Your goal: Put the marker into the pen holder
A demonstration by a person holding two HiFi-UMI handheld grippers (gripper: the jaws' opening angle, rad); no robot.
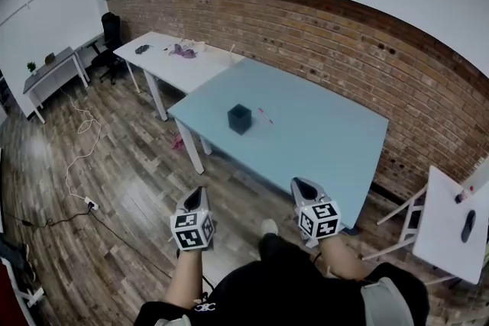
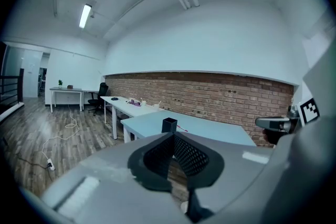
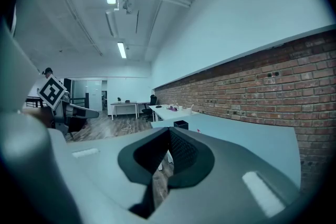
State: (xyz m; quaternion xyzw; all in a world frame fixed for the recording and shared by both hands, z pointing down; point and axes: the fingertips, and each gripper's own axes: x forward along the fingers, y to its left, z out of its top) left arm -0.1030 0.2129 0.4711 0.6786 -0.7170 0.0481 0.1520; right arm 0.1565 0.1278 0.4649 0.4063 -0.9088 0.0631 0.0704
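Note:
A black square pen holder (image 1: 239, 119) stands near the middle of the light blue table (image 1: 321, 141). Just to its right lies a thin pink marker (image 1: 264, 115). Both grippers hang over the floor in front of the table's near edge, well short of the two objects. My left gripper (image 1: 195, 194) has its jaws closed tip to tip with nothing between them. My right gripper (image 1: 300, 185) is shut and empty too. In the left gripper view the pen holder (image 2: 169, 125) and marker (image 2: 182, 128) show beyond the closed jaws (image 2: 173, 135). In the right gripper view the pen holder (image 3: 180, 124) sits just past the gripper (image 3: 169, 130).
A white table (image 1: 172, 57) with small items adjoins the blue one at the back left, under a brick wall (image 1: 367, 57). A black office chair (image 1: 110, 38) stands further left. A cable (image 1: 76, 156) trails over the wooden floor. Another white table (image 1: 451, 225) is at the right.

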